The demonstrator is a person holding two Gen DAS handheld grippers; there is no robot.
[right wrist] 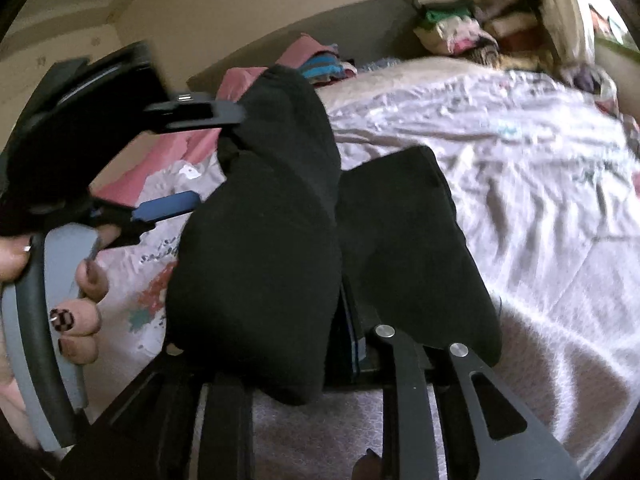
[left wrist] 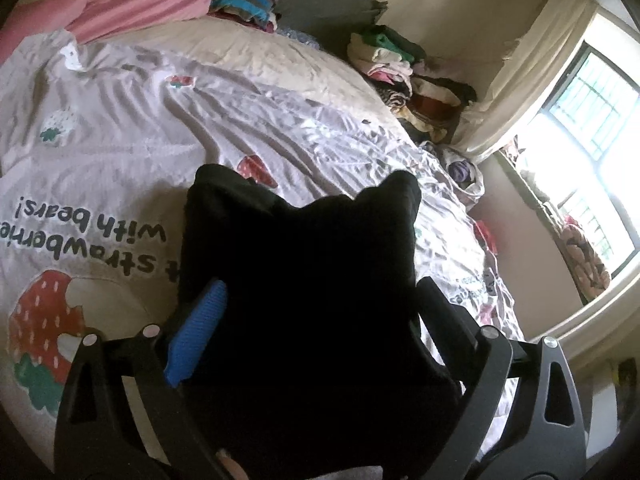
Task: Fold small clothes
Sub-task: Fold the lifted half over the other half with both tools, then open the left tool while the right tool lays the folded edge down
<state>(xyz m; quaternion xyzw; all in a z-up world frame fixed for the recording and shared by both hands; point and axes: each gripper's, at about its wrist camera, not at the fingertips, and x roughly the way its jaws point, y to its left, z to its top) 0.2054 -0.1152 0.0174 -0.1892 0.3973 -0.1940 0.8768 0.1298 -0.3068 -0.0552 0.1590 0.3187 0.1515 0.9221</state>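
Left fingers (left wrist: 316, 300) apart around black garment (left wrist: 304, 280); right fingers (right wrist: 352, 320) clamp it; sheet (left wrist: 120, 128) reads "with bears!"

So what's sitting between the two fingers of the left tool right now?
The bunched black fabric garment fills the gap between the left tool's blue-padded finger and its black one; the left wrist view shows it. The fingers stand wide, not pressing it.

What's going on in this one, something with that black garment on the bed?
A person is folding a small black garment over a bed with a strawberry-print sheet. The right gripper pinches it, while the left gripper stands open around its far end. Stacks of clothes sit by the headboard.
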